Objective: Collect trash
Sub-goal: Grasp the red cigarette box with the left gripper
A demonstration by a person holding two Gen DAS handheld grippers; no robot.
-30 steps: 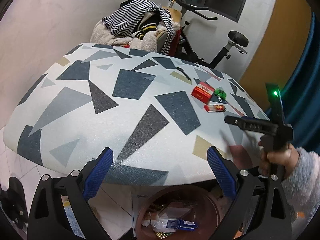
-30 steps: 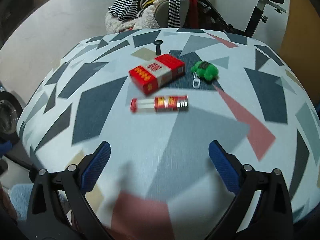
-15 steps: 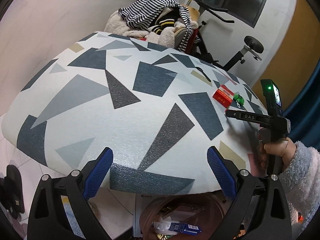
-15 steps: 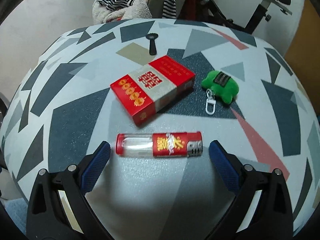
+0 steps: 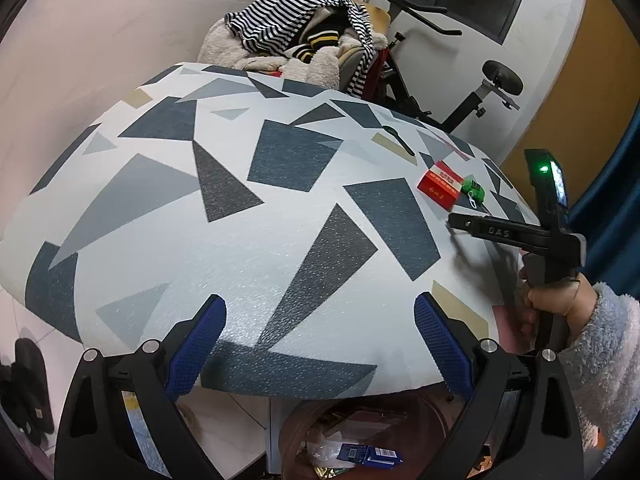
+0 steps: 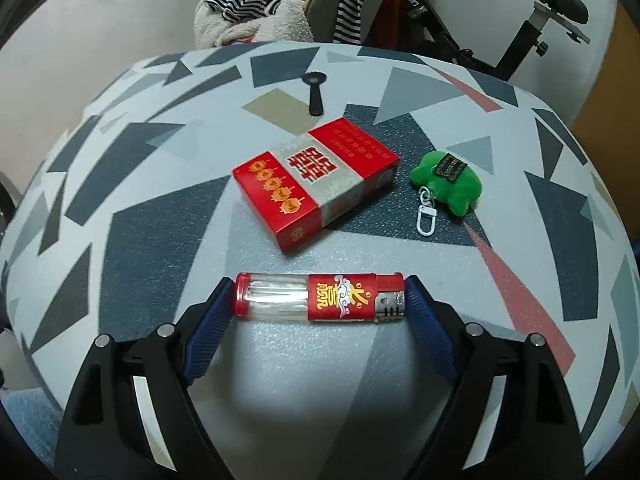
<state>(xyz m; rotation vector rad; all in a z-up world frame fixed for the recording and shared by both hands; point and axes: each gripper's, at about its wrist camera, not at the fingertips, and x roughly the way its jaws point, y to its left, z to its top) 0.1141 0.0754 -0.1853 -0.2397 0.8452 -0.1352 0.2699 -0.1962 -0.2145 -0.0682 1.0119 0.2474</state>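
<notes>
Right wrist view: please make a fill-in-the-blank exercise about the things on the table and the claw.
1. The right claw has its fingers at the two ends of the ____.
2. The red box lies ____ the lighter and the black key.
3. The plush keychain is ____ in colour.
4. The left claw holds ____.

Missing words: lighter; between; green; nothing
</notes>
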